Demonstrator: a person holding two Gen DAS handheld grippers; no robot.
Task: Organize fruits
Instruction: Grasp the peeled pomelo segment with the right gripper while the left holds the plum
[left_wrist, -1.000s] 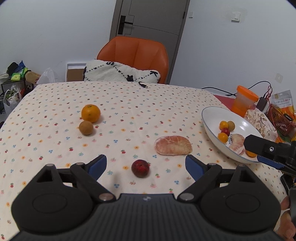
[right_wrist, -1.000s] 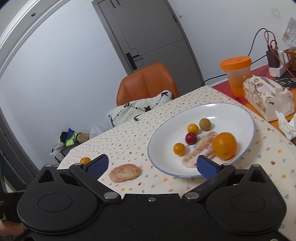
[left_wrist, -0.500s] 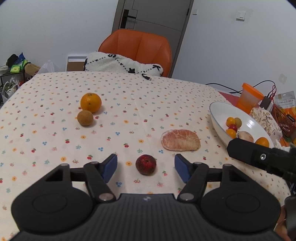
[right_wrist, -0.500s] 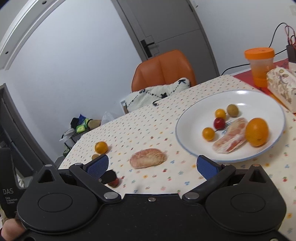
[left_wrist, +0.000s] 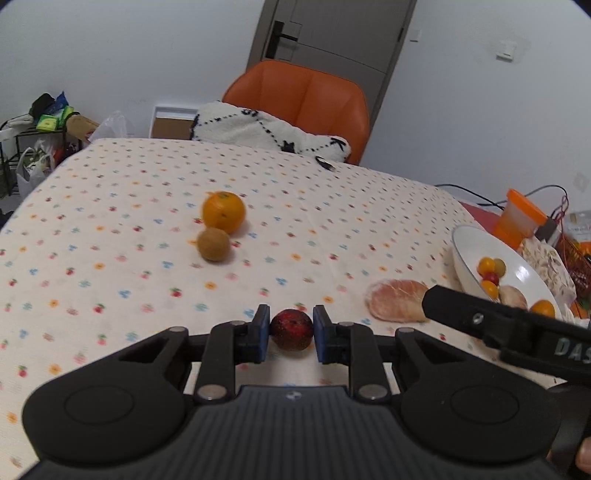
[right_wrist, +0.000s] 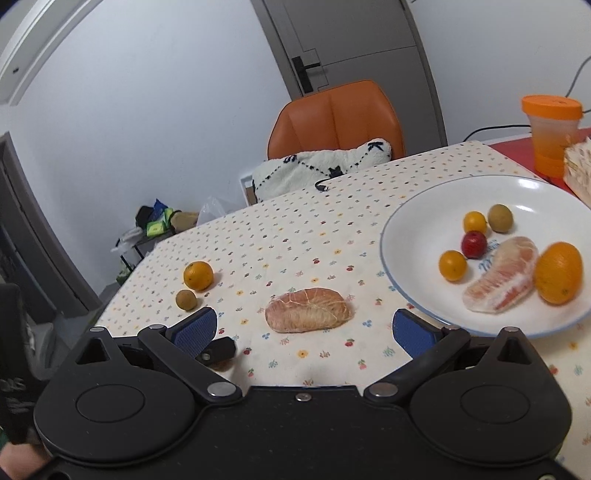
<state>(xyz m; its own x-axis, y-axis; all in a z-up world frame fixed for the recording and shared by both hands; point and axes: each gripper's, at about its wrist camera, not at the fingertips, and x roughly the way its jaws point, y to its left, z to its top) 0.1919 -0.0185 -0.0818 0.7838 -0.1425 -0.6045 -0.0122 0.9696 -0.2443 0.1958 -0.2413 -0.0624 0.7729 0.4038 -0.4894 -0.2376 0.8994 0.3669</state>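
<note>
Now the left hand-held gripper (left_wrist: 291, 334), wide a second ago, has clamped its blue pads (left_wrist: 261, 334) on the dark red fruit (left_wrist: 291, 329), which appears still to rest on the worktop (left_wrist: 110, 221). To its right lie the peeled segment (left_wrist: 397, 304) and the plate (left_wrist: 465, 254). The right hand-held gripper (right_wrist: 303, 326) stands open and empty; lifting toward the plate likely follows.

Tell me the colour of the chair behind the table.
Orange; the chair shows best in the left wrist view.
</note>
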